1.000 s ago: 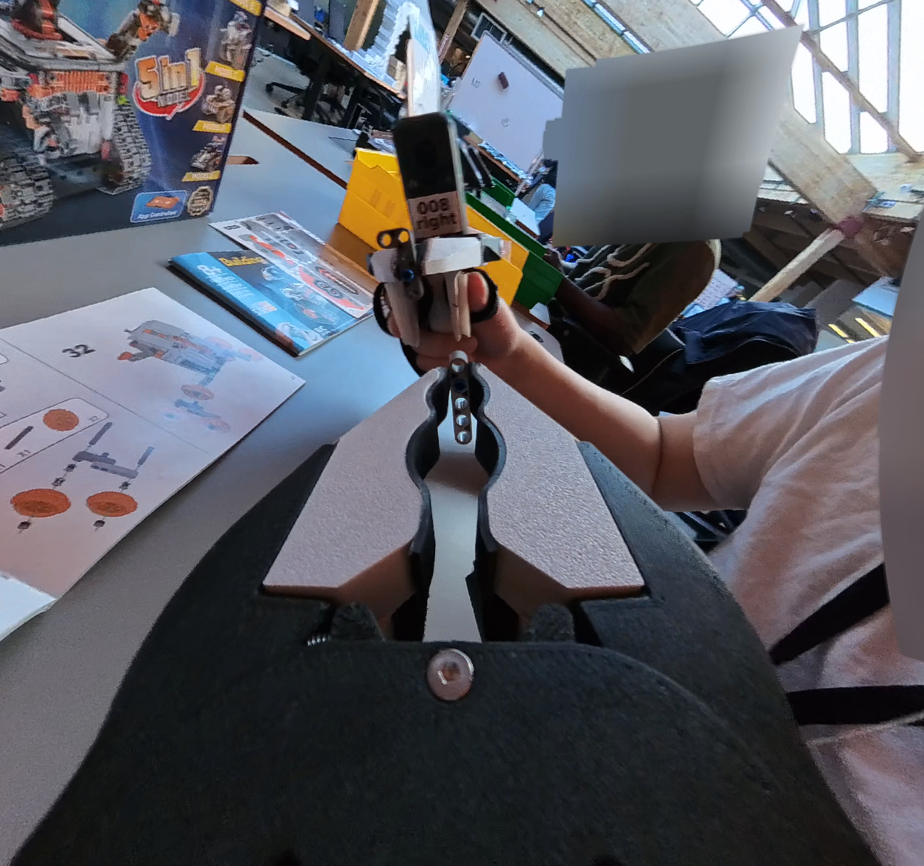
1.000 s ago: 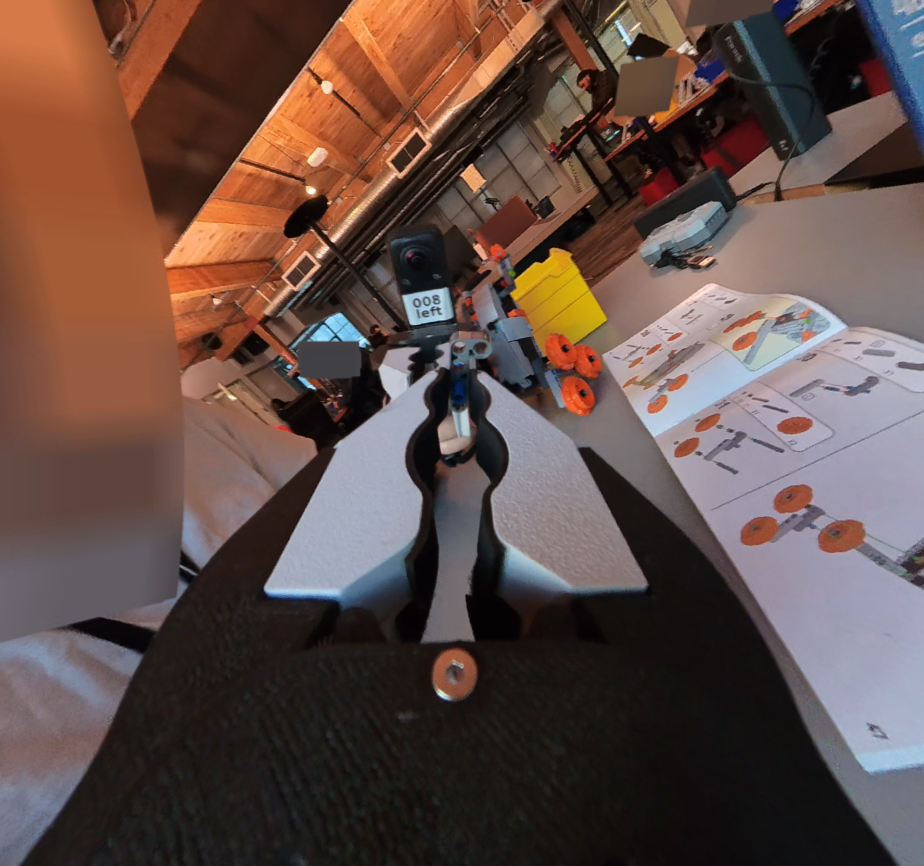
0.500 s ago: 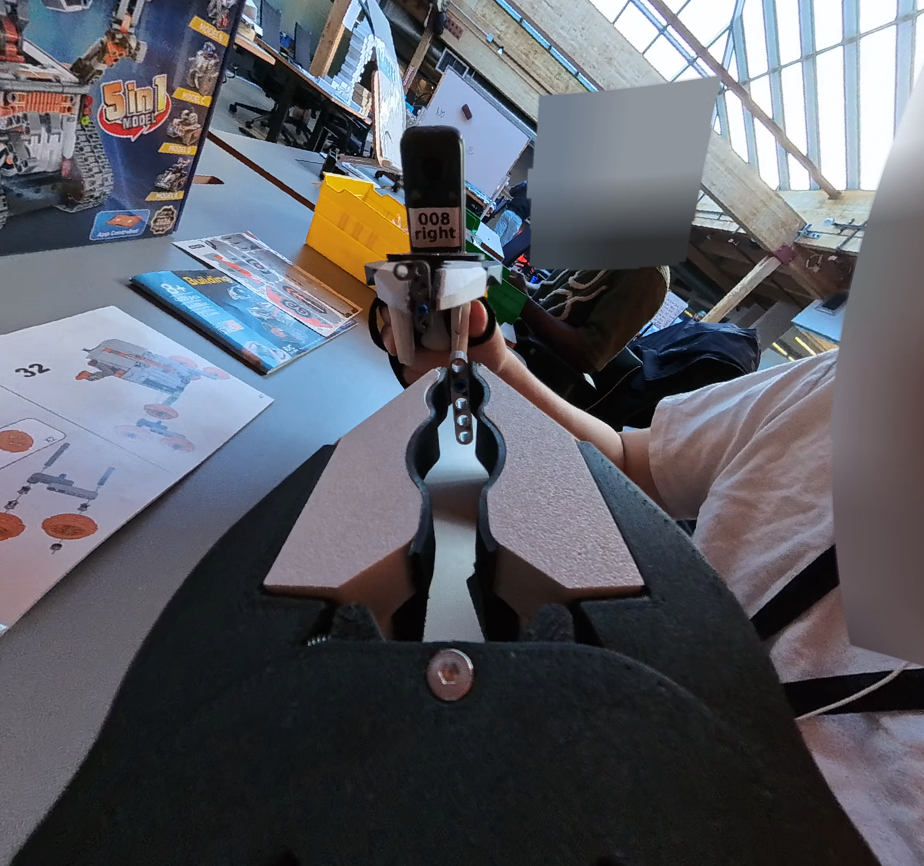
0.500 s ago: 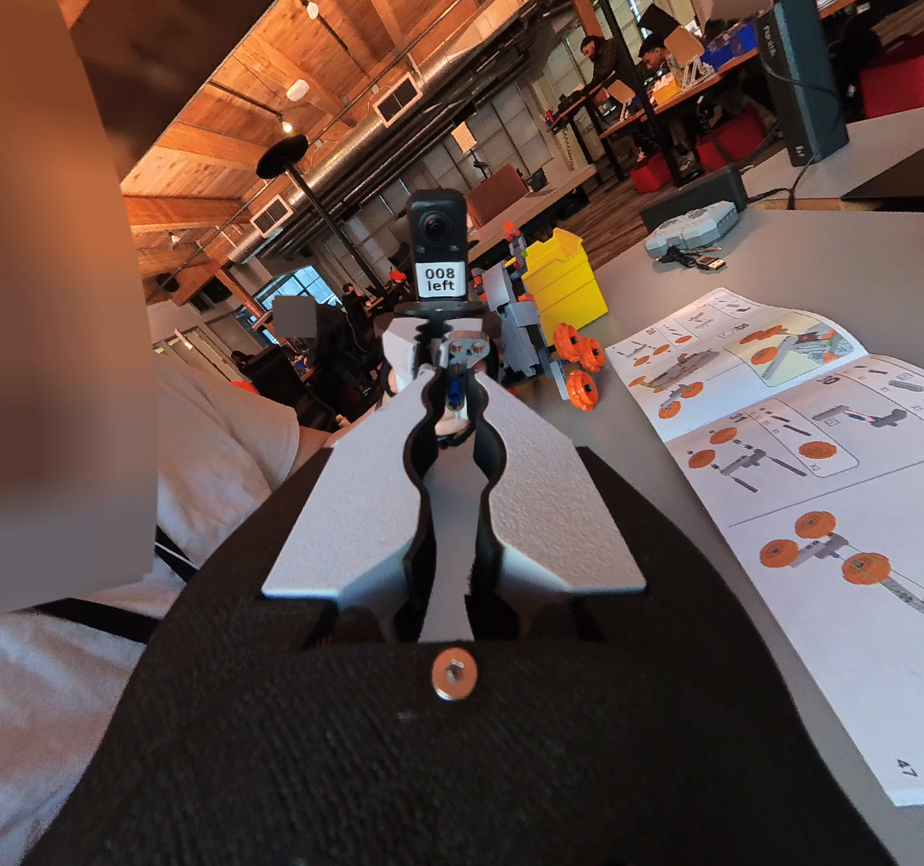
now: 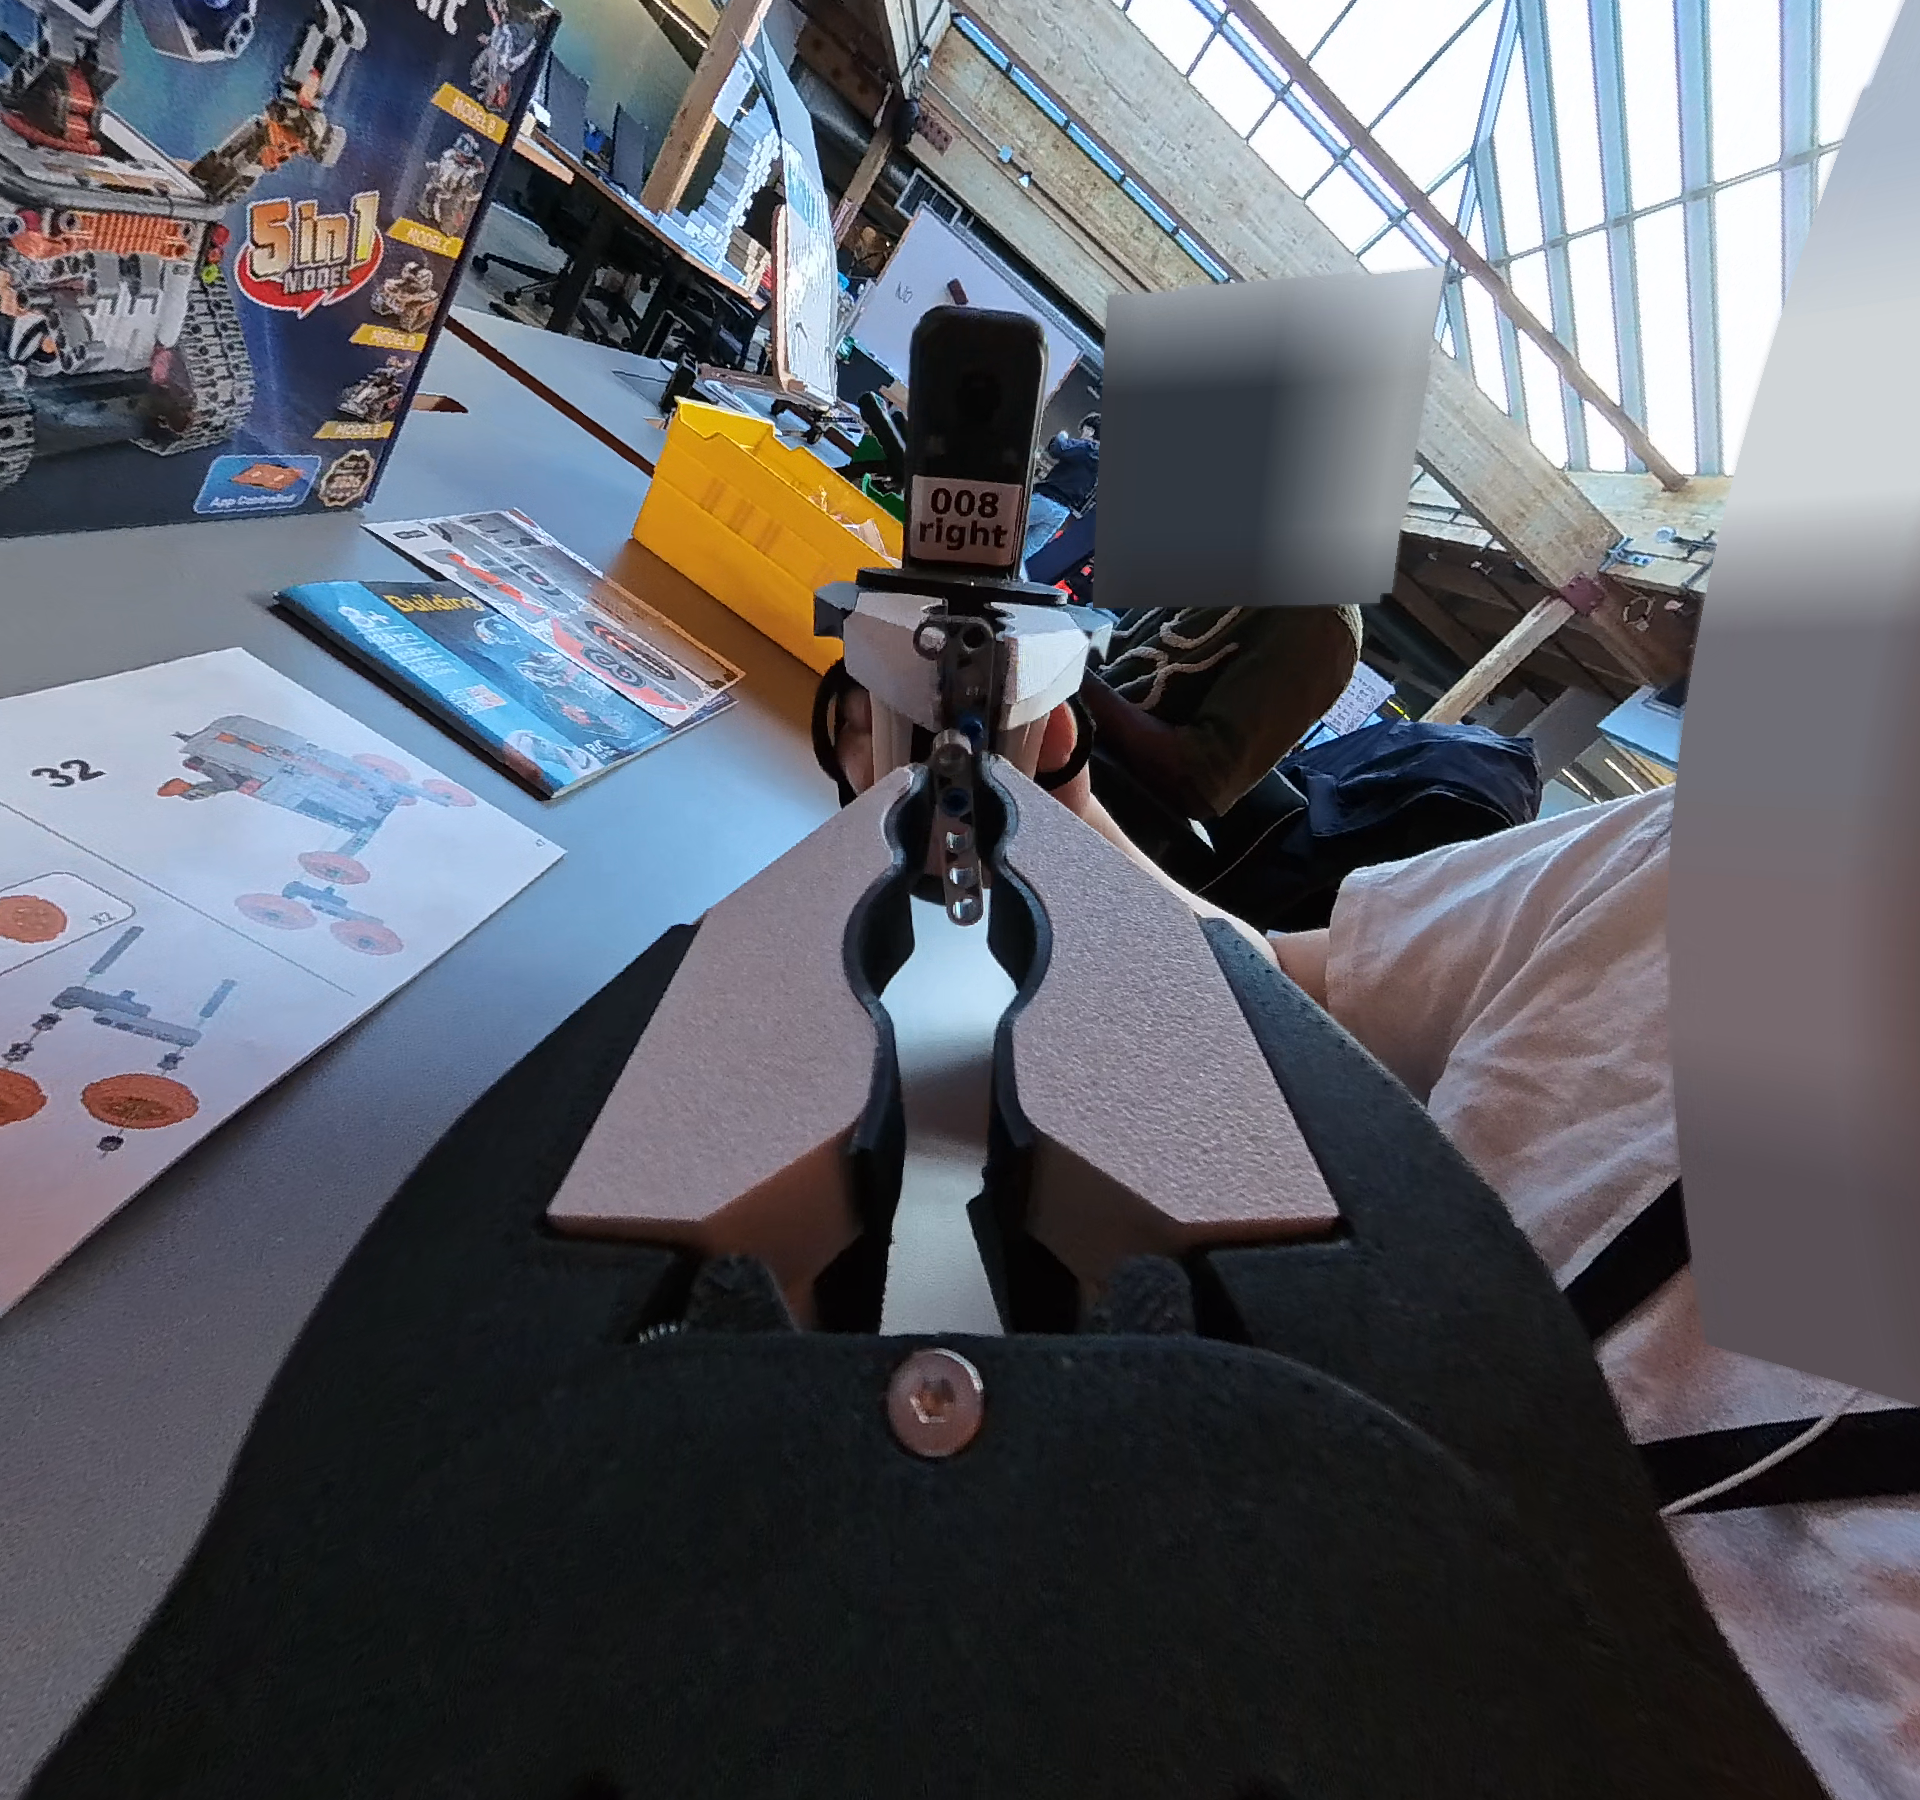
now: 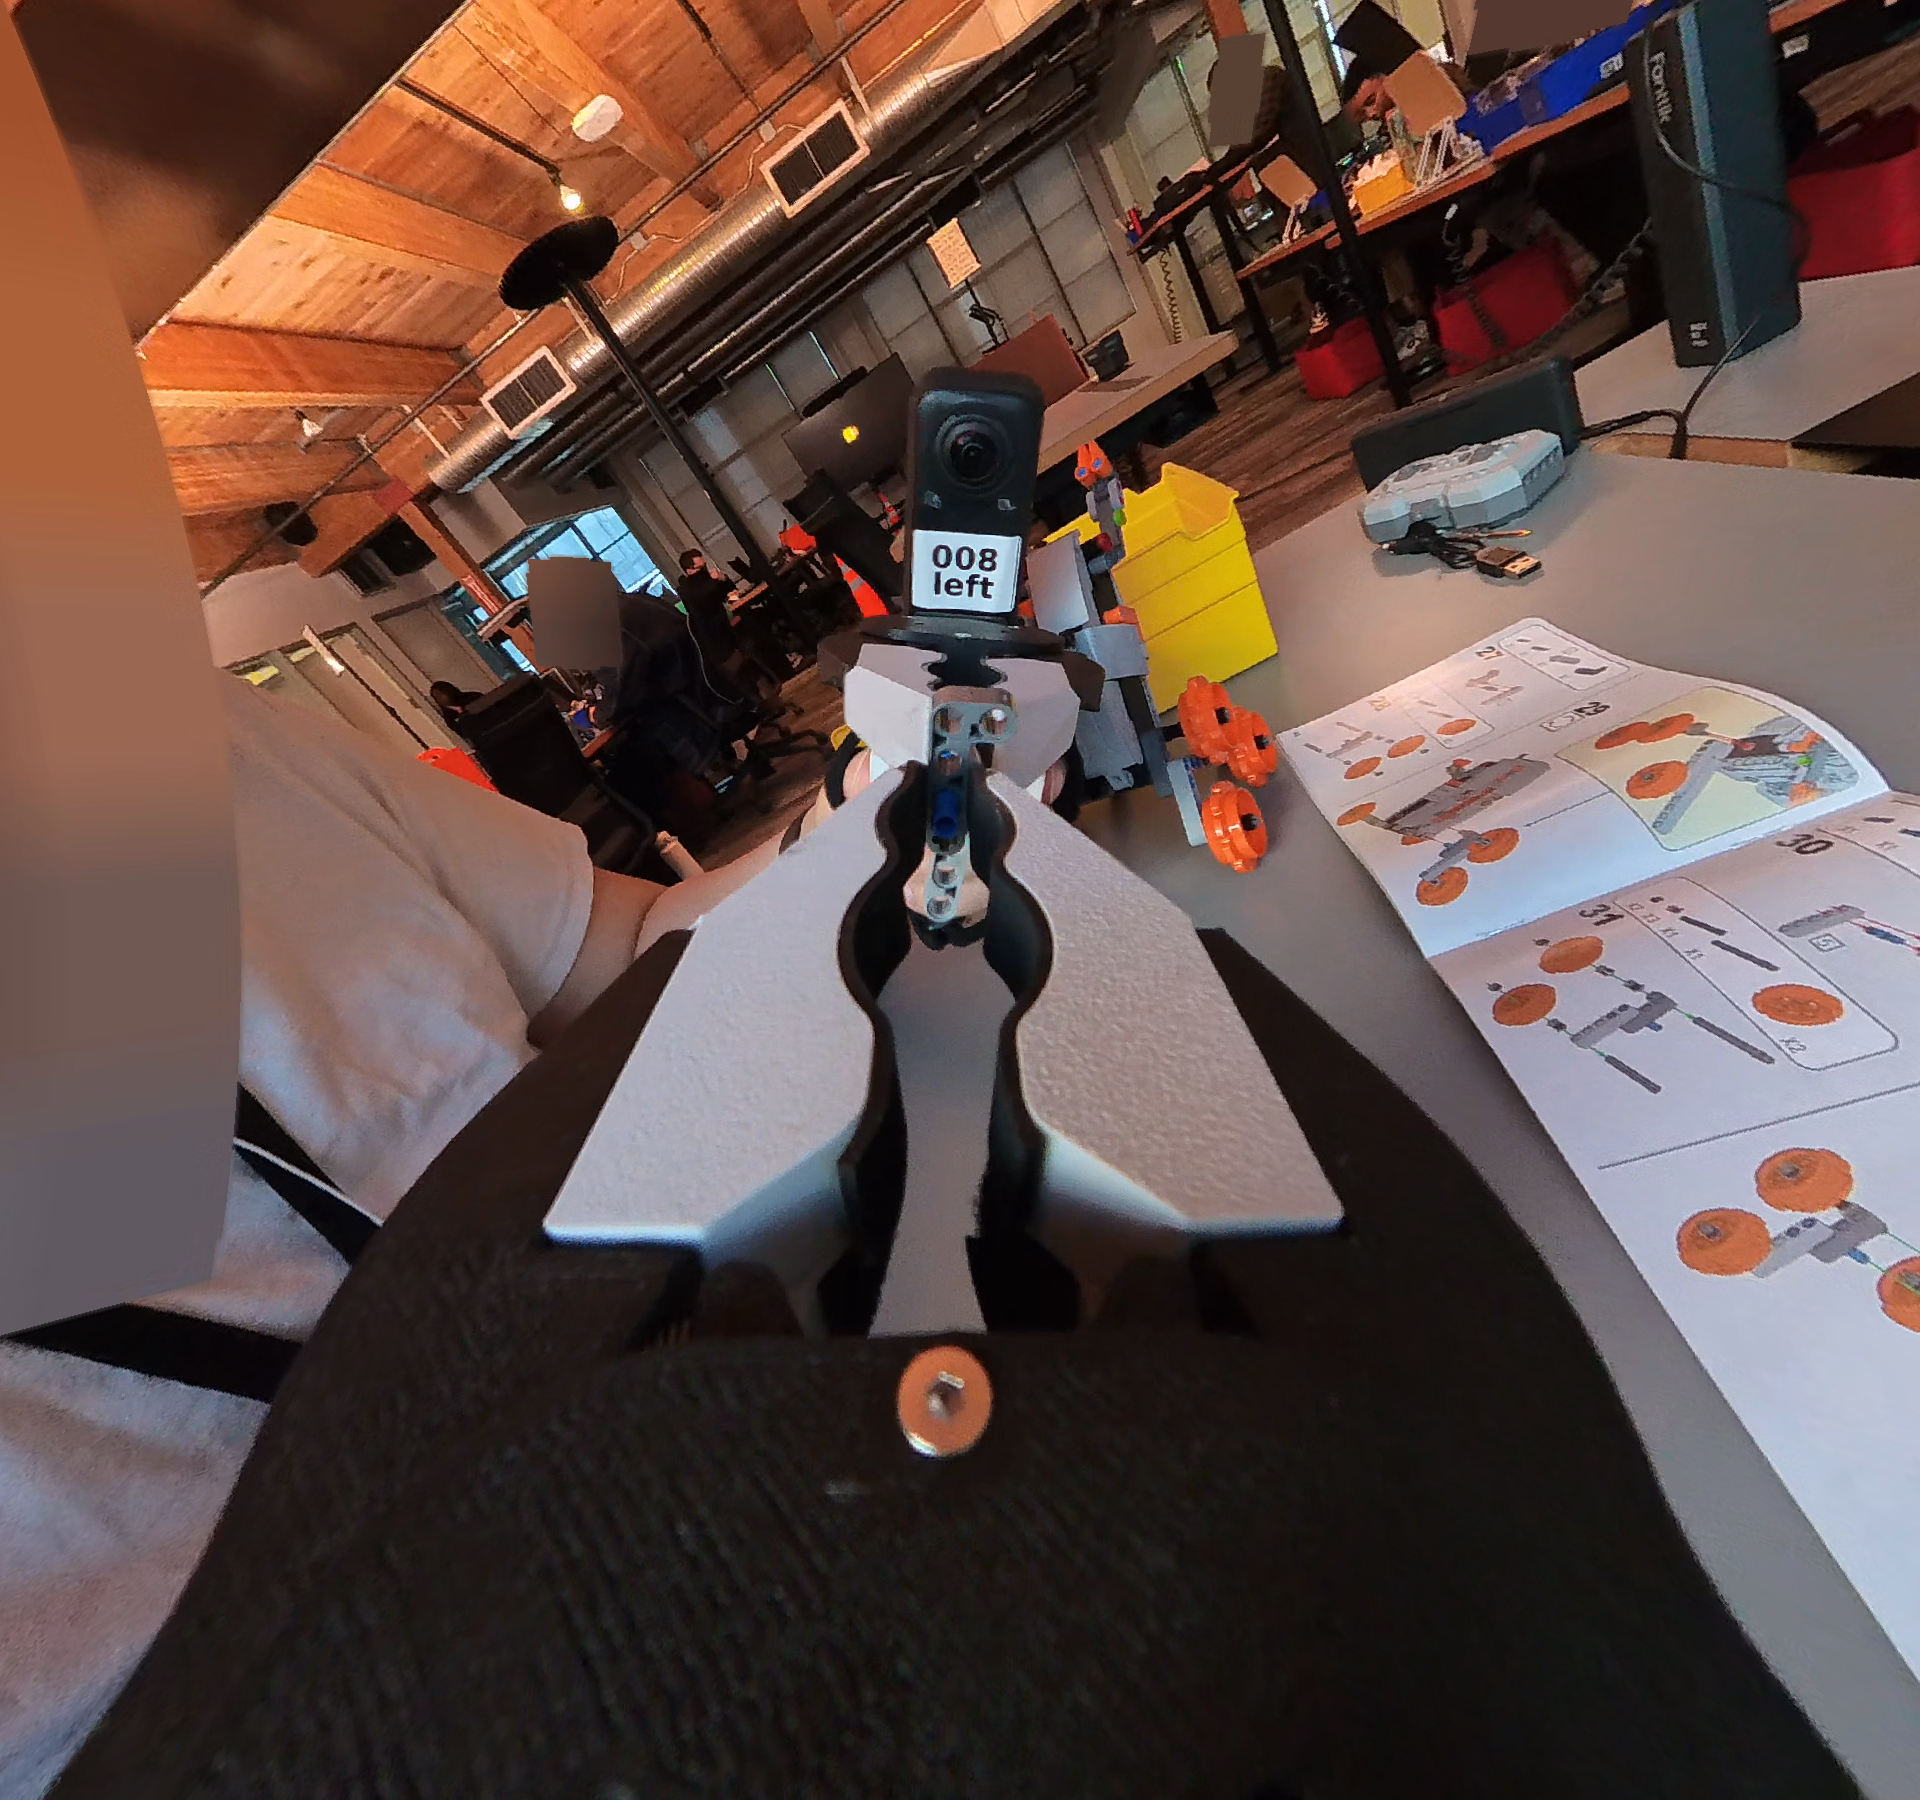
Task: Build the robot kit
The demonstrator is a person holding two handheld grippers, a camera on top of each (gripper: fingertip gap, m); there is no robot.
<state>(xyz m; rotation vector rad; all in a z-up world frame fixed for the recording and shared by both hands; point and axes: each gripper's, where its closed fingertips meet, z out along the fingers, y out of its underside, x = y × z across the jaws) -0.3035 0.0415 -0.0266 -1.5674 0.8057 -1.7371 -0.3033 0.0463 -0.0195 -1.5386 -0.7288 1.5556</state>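
My left gripper (image 5: 957, 794) is shut on a straight grey beam with holes (image 5: 962, 867), held in the air above the grey table (image 5: 727, 815). My right gripper (image 6: 951, 794) is shut on a grey angled beam (image 6: 943, 883) that carries a blue pin (image 6: 943, 815). The two grippers face each other tip to tip. In the left wrist view the right gripper (image 5: 961, 670) is straight ahead. In the right wrist view the left gripper (image 6: 971, 711) is straight ahead. The two beams meet end to end between the tips. I cannot tell whether they are joined.
On the table lie open instruction pages (image 5: 208, 919), a blue booklet (image 5: 488, 649), a kit box (image 5: 208, 192) and a yellow bin (image 5: 748, 524). The right wrist view shows a part-built model with orange wheels (image 6: 1216, 742), a grey hub (image 6: 1465, 483) and the pages (image 6: 1662, 919). The person's white shirt is close behind. The tips of both grippers are at nearly the same place.
Both grippers have come closer together and levelled out. The right gripper, tilted a second ago, now stands upright facing the left. The beams' ends now line up and meet.
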